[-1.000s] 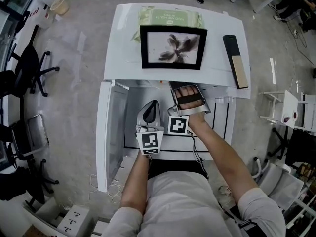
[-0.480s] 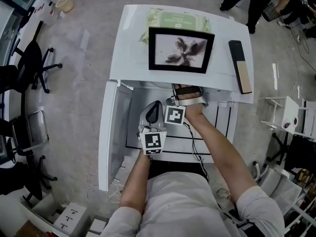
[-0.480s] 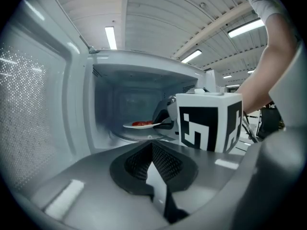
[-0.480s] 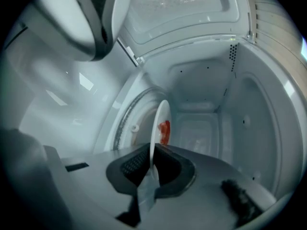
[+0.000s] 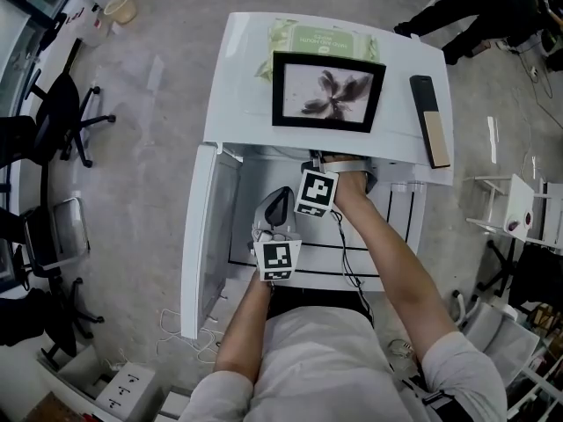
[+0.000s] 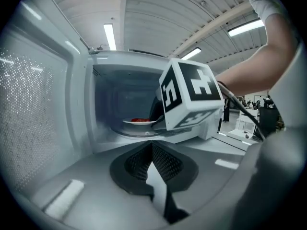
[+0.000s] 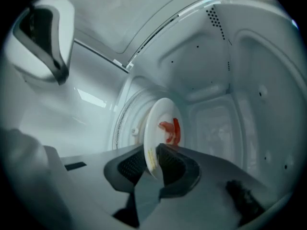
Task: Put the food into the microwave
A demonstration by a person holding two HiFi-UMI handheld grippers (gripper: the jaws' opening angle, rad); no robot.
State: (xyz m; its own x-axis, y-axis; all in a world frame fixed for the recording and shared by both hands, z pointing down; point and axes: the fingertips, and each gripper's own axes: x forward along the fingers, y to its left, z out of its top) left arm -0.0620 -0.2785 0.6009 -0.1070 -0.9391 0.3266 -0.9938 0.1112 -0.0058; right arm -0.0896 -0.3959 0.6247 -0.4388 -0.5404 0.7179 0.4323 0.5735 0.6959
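The white microwave (image 5: 237,95) stands with its door (image 5: 207,236) swung open to the left. My right gripper (image 7: 152,164) reaches into the cavity; in the head view only its marker cube (image 5: 317,192) shows under the oven's top edge. A white plate (image 7: 160,128) with red food (image 7: 171,131) sits over the glass turntable (image 7: 125,123). The plate's rim is between the right jaws, which are opening, with a gap at the left pad. The left gripper view shows the plate (image 6: 139,122) low inside the cavity. My left gripper (image 6: 152,159) waits shut and empty in front of the opening.
On top of the microwave lie a black-framed picture (image 5: 328,90), a green wipes pack (image 5: 321,35) and a black and tan bar (image 5: 429,121). Office chairs (image 5: 53,121) stand at the left, a white rack (image 5: 515,209) at the right, a person (image 5: 475,7) far off.
My right gripper has pushed deeper into the microwave, so its hand and jaws are now hidden under the oven's top. The left gripper has stayed in place.
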